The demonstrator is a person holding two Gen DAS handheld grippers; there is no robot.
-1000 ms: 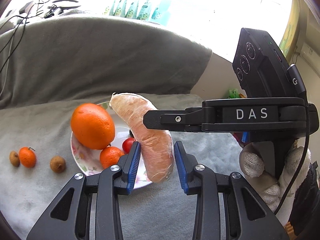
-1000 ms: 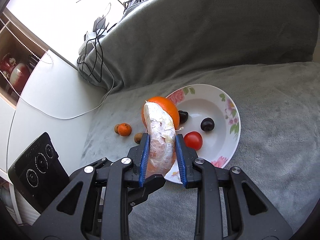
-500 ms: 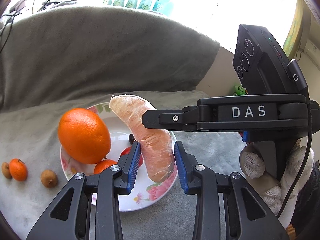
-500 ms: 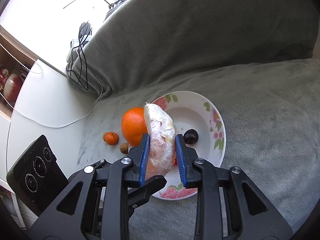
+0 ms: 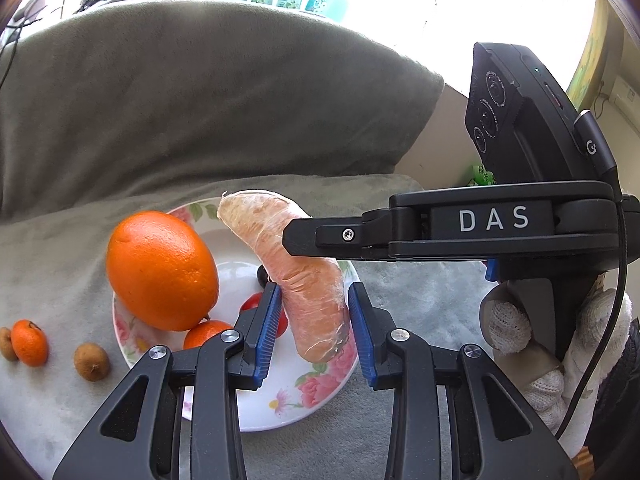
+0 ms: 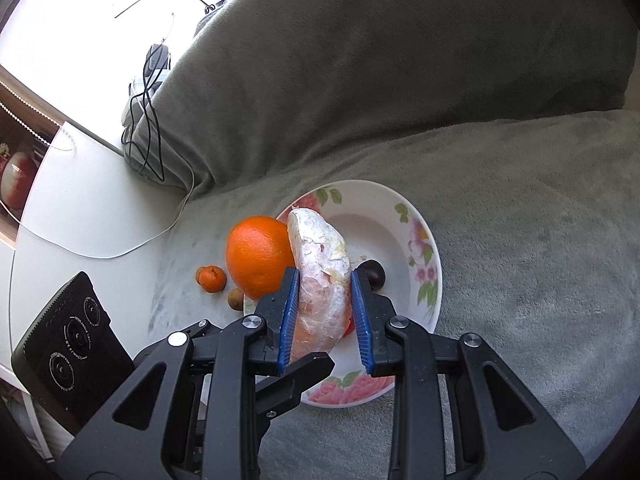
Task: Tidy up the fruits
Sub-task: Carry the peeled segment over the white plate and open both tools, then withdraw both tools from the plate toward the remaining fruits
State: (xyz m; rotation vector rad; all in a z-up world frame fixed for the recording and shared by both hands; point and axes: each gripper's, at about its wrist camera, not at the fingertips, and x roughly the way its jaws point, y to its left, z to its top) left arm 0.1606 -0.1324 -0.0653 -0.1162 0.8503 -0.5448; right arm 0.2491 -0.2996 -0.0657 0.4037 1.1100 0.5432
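Your right gripper (image 6: 324, 316) pinched the plastic-wrapped pinkish pomelo wedge (image 6: 320, 276) above the white floral plate (image 6: 428, 280); your left gripper (image 5: 314, 334) stood spread, its pads apart from the wedge.

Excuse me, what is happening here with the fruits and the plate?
A person is sorting fruit with two handheld grippers. The right gripper is shut on a peeled pomelo segment, holding it above the flowered plate. The left gripper stands around the segment's lower end; contact is unclear. A big orange sits on the plate; a small tangerine lies on the grey blanket.
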